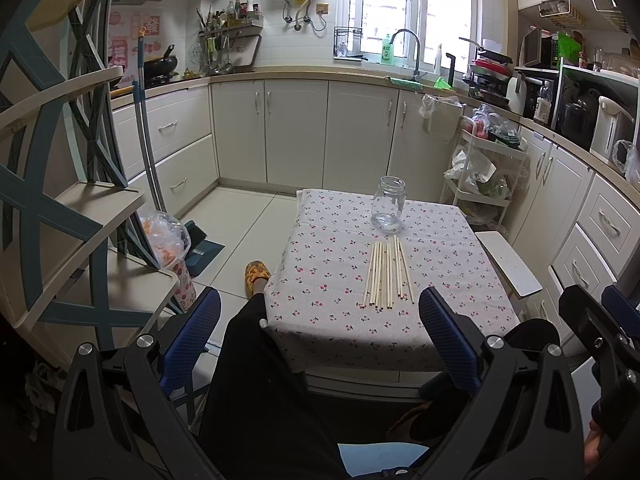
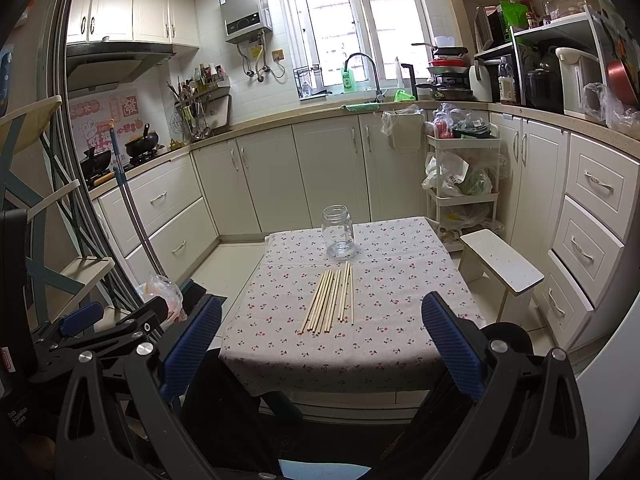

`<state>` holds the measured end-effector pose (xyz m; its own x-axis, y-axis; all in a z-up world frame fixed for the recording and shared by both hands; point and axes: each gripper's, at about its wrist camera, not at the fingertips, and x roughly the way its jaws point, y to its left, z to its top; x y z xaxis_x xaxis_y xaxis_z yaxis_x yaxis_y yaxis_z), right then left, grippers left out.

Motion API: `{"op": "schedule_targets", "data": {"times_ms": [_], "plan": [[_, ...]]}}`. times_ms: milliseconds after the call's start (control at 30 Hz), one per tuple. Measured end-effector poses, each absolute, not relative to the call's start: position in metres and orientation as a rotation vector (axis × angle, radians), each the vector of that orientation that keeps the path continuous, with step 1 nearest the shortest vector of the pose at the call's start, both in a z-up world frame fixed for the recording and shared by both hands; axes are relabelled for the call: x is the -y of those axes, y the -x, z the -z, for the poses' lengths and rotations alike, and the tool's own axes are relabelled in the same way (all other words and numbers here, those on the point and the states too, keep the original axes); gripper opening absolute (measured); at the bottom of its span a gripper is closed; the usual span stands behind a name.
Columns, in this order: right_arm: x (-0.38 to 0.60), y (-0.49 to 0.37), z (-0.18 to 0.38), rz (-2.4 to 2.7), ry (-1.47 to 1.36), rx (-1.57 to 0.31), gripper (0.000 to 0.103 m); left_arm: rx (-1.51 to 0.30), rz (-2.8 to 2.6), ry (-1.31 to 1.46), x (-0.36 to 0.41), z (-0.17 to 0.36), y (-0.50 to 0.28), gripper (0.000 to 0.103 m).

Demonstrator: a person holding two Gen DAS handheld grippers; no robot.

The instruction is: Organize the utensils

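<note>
I hold my left hand-held gripper (image 1: 320, 340) low in front of the small counter (image 1: 328, 300), its blue fingers (image 1: 192, 340) spread wide with nothing between them; past them I see my dark trouser leg (image 1: 256, 380) and a yellow slipper (image 1: 256, 276) on the floor beside the counter. My right hand-held gripper (image 2: 322, 348) is likewise spread and empty, held back from the near edge of the cloth. In the left wrist view its fingers show at the right edge, and in the right wrist view the left one shows at the lower left. The counter is covered with a cherry-print cloth (image 2: 380, 320). On it the chopsticks (image 2: 330, 300) lie in a flat row, side by side, their length running away from me; two at the right side sit slightly apart from the rest. Just beyond their far ends stands a clear glass jar (image 2: 338, 232), upright, mouth open, with nothing in it. A white stool (image 2: 504, 268) stands just to the right of the counter, and behind it a white trolley (image 2: 460, 200) holds plastic bags. A broom handle (image 1: 146, 136) leans against the kitchen cabinets (image 1: 296, 132) at the left.
</note>
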<state>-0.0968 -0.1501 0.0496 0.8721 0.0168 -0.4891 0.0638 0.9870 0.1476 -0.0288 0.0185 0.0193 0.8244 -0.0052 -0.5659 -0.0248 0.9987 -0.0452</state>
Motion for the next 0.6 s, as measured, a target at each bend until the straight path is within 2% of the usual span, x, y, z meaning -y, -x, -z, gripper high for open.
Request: {"op": "schedule_targets", "data": {"times_ms": [600], "plan": [[0.1498, 0.0962, -0.0476, 0.024, -0.162, -0.518, 0.096, -0.606, -0.007, 0.047, -0.0142, -0.0177, 0.0292, 0.095]]}}
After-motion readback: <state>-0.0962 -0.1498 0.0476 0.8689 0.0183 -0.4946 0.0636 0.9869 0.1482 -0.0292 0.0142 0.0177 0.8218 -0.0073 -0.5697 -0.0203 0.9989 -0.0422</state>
